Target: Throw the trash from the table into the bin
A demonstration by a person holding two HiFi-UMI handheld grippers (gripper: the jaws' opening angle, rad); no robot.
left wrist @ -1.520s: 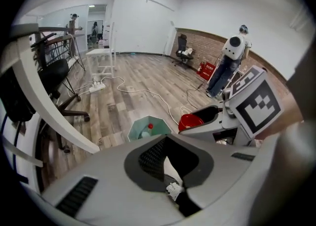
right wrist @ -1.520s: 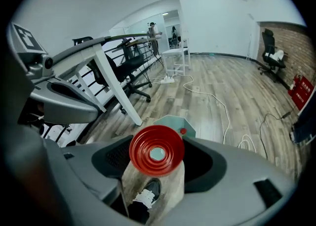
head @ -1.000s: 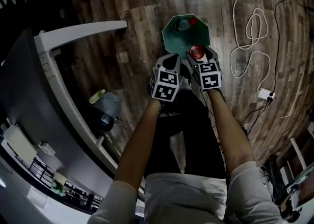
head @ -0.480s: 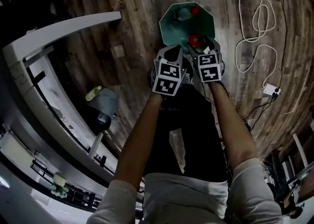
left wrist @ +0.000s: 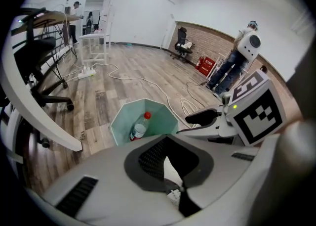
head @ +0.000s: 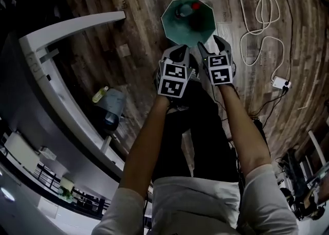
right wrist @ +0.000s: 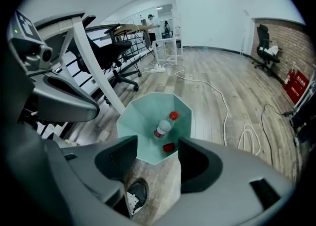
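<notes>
**A:** Head view first. How far along are we?

**B:** This drop looks done. The bin (head: 177, 33) stands on the floor at twelve o'clock from both tools, and a clear bottle (head: 184, 10) lies inside it. The left gripper (head: 178, 53) is closed up with nothing in it. The right gripper (head: 213, 46) shows two prongs apart, also empty. Both hang just short of the bin's near rim.

**A:** And what's left to do?

**B:** The white table (head: 77, 25) sweeps from ten round to seven o'clock. Its top is too dim to show whether any trash lies there, so I'd guess a trip back to check.

**A:** Is there room to move?

**B:** There is open floor around the bin. Loose cables (head: 259, 23) lie at two o'clock, well apart from it. The table's edge is the thing to mind when turning towards nine.

**A:** Left gripper view?

**B:** The jaw tips are together with nothing pinched. The bin is ahead at eleven o'clock, and the bottle inside has its red cap (left wrist: 147, 115) uppermost. The table curves down at nine.

**A:** Right gripper view?

**B:** The jaws have just been closing but stand apart, with only floor and the bin's near rim between them. The bottle is in the bin at twelve, with a small red piece (right wrist: 169, 147) beside it. A table leg (right wrist: 98, 79) stands at ten o'clock, near the bin. The cables at two are out of the way.
</notes>
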